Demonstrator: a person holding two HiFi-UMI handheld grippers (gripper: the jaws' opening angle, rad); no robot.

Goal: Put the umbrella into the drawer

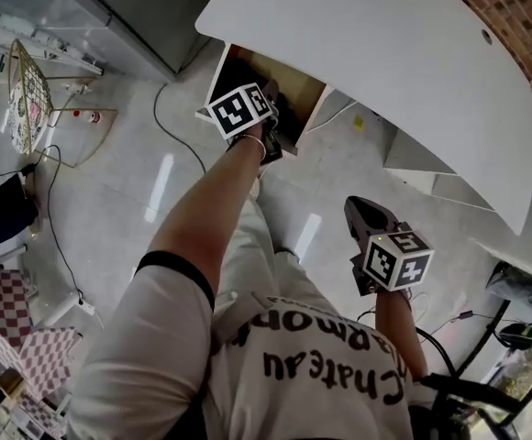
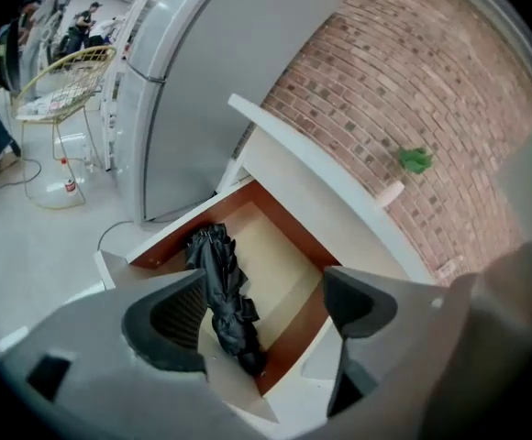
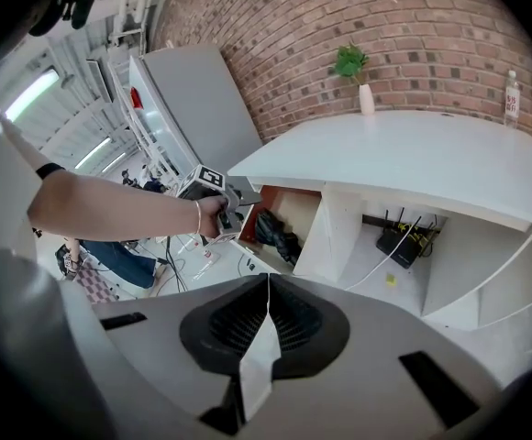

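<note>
Desk [image 1: 385, 53], white, curved top, set against a brick wall [image 2: 413, 90], biggest thing here. Its drawer [image 2: 289, 246] stands pulled out, reddish-brown side walls, pale bottom. Umbrella [image 2: 220, 287], black and folded, lies inside the drawer along one side wall, with its near end down at the front corner; I can't tell whether that end rises above the rim. Left gripper [image 2: 264, 293] hangs just above the drawer with jaws spread wide and nothing between them. The umbrella shows below the gap, close by the ribbed pad, but no contact is visible. Right gripper [image 3: 266, 287] is held low near the person's waist, well apart from the drawer, jaws pressed together on nothing. By my read the umbrella is placed and the drawer not yet shut. The main risk is the loose folded canopy: if the spread jaws dip or swing sideways on the way out, the pad nearest the fabric could snag a fold and drag the umbrella up over the front edge. Second, if that near end sits high, pushing the drawer in could jam it under the desk top. Third, a push with a bare jaw tip on the smooth drawer front could slip off to one side.
</note>
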